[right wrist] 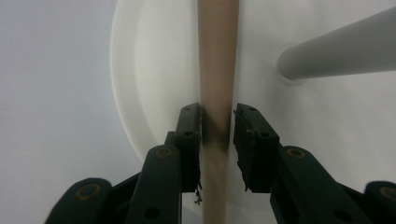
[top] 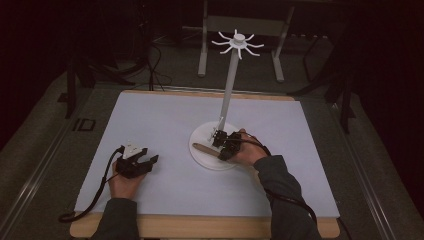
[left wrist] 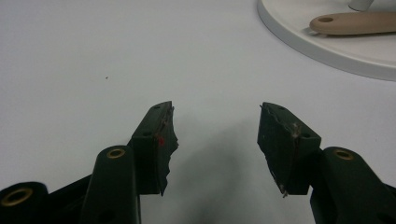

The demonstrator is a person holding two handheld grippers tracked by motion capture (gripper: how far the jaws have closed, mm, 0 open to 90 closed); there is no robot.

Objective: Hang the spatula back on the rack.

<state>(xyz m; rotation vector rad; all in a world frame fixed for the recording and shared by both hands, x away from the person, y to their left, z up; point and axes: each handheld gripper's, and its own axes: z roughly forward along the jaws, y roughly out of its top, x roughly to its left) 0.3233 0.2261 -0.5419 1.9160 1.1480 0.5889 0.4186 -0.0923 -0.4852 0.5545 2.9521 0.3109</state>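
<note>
From the high view, a white sheet (top: 165, 130) covers most of a wooden table (top: 210, 226), and on it stands a white stand with a round base (top: 202, 155), an upright pole (top: 230, 85) and a head of curved hooks (top: 238, 44) at the top. A tan wooden handle (top: 204, 148) lies flat on the base, its rounded end pointing toward the left of the table. The person's right hand (top: 250, 152) holds the right gripper (top: 223, 145) down over the base, right at the handle and close to the foot of the pole. The left gripper (top: 150, 162) rests low on the sheet, well apart from the stand, held by the left hand (top: 125, 182), with a black cable (top: 95, 197) trailing back toward the table's near edge. In the left gripper view, the left gripper (left wrist: 215, 135) has its two black jaws spread wide with nothing but bare sheet between them; the rim of the base (left wrist: 322, 51) and the end of the handle (left wrist: 355, 23), which has a small hole, sit farther off at the upper right. In the right gripper view, the right gripper (right wrist: 217, 135) has its jaws on either side of the handle (right wrist: 217, 56), which runs straight up between them across the base (right wrist: 154, 93). A thin gap shows at the right jaw, so they are close around the handle but not visibly pressed tight on it. The pole (right wrist: 336, 51) rises from the base just beside.
</note>
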